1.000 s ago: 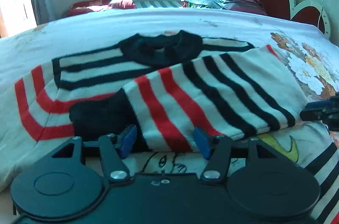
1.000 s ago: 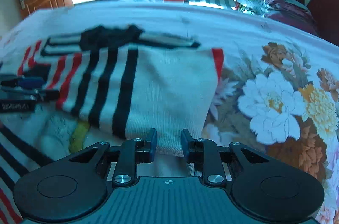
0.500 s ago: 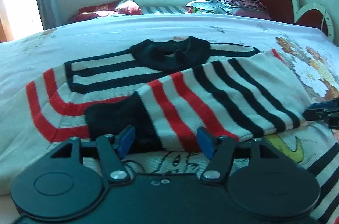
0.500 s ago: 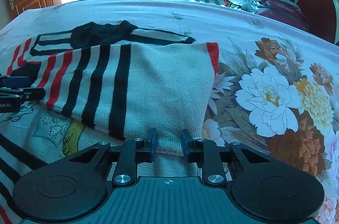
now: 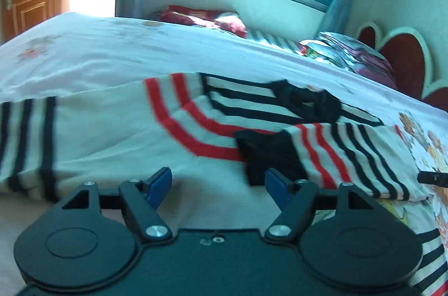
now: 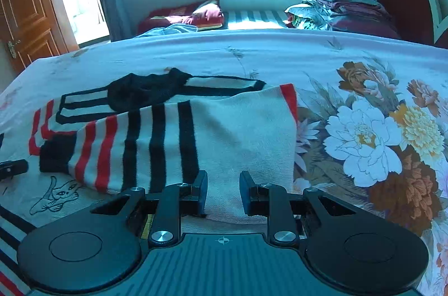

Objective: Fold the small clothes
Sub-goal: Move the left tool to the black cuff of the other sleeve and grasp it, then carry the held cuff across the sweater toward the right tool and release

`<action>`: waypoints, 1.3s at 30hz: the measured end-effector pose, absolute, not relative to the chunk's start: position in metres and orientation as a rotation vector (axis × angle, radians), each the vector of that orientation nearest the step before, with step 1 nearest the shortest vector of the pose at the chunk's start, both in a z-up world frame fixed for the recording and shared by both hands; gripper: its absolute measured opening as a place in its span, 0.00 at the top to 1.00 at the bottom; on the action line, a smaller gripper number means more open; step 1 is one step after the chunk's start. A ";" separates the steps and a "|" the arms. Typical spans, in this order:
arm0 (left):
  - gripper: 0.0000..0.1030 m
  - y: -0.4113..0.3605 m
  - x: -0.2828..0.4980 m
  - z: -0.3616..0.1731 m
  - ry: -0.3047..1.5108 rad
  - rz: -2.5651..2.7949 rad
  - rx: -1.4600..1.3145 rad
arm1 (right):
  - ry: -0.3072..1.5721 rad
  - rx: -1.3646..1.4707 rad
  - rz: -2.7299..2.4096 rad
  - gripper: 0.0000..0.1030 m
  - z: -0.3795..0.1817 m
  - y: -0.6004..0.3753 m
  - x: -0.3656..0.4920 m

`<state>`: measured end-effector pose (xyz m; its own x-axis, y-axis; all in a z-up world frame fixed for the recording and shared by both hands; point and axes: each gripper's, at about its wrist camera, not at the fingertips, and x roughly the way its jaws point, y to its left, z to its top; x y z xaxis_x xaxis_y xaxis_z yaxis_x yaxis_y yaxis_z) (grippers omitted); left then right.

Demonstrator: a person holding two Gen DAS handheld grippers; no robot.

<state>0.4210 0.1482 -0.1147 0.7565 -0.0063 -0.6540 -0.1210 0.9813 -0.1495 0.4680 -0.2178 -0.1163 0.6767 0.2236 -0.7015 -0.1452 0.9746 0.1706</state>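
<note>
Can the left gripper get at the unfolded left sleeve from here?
Probably yes. The left gripper is open and empty, and the left sleeve lies flat on the bed just ahead-left, uncovered.

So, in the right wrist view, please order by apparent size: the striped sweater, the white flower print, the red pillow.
1. striped sweater
2. white flower print
3. red pillow, though it lies farther away, so its true size is unsure.

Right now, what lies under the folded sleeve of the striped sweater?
Under the folded sleeve lies the sweater's body, with its cat drawing partly showing. The rest beneath is covered.
</note>
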 end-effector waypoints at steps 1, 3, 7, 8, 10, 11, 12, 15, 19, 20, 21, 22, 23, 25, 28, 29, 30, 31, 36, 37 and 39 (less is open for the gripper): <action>0.27 0.168 0.409 -0.112 0.699 0.115 -0.198 | 0.800 0.100 0.217 0.76 -0.117 -0.212 0.465; 0.28 0.214 0.385 -0.108 0.681 0.233 -0.235 | 0.803 0.092 0.227 0.76 -0.120 -0.204 0.462; 0.49 0.314 0.344 -0.113 0.682 0.478 -0.463 | 0.819 0.132 0.256 0.76 -0.126 -0.191 0.461; 0.49 0.336 0.334 -0.116 0.672 0.529 -0.543 | 0.825 0.137 0.260 0.76 -0.128 -0.187 0.462; 0.48 0.367 0.320 -0.121 0.630 0.566 -0.652 | 0.837 0.147 0.265 0.75 -0.129 -0.178 0.465; 0.48 0.376 0.318 -0.122 0.614 0.578 -0.674 | 0.841 0.154 0.265 0.75 -0.129 -0.174 0.467; 0.48 0.384 0.318 -0.123 0.603 0.578 -0.699 | 0.841 0.158 0.262 0.73 -0.128 -0.171 0.468; 0.49 0.404 0.319 -0.131 0.542 0.566 -0.814 | 0.812 0.181 0.235 0.60 -0.123 -0.165 0.470; 0.66 0.422 0.322 -0.141 0.449 0.582 -0.924 | 0.813 0.200 0.154 0.60 -0.119 -0.168 0.476; 0.76 0.426 0.324 -0.143 0.444 0.591 -0.942 | 0.816 0.214 0.137 0.60 -0.118 -0.171 0.477; 0.96 0.432 0.328 -0.146 0.456 0.583 -0.969 | 0.816 0.222 0.131 0.61 -0.117 -0.173 0.477; 0.96 0.435 0.332 -0.147 0.457 0.581 -0.986 | 0.812 0.220 0.129 0.61 -0.115 -0.175 0.476; 0.96 0.434 0.334 -0.145 0.446 0.581 -0.984 | 0.806 0.211 0.127 0.61 -0.113 -0.175 0.474; 0.96 0.426 0.345 -0.133 0.421 0.550 -0.938 | 0.795 0.194 0.121 0.61 -0.109 -0.177 0.469; 0.96 0.400 0.371 -0.112 0.409 0.464 -0.875 | 0.792 0.196 0.111 0.61 -0.108 -0.184 0.463; 0.96 0.388 0.380 -0.105 0.414 0.429 -0.847 | 0.793 0.201 0.105 0.61 -0.109 -0.187 0.463; 0.96 0.374 0.393 -0.097 0.421 0.385 -0.821 | 0.793 0.207 0.100 0.61 -0.109 -0.190 0.461; 0.96 0.358 0.405 -0.090 0.432 0.337 -0.796 | 0.792 0.212 0.096 0.61 -0.108 -0.193 0.460; 0.96 0.253 0.466 -0.064 0.510 0.102 -0.619 | 0.772 0.237 0.085 0.61 -0.104 -0.209 0.455; 0.96 0.230 0.478 -0.062 0.526 0.059 -0.582 | 0.769 0.247 0.081 0.61 -0.104 -0.213 0.454; 0.96 0.189 0.494 -0.061 0.556 -0.009 -0.528 | 0.763 0.270 0.073 0.61 -0.104 -0.222 0.451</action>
<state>0.4940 0.1891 -0.0612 0.8531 -0.1479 -0.5004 -0.1311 0.8675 -0.4799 0.4515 -0.2220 -0.1036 0.7218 0.1627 -0.6727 0.0321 0.9631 0.2674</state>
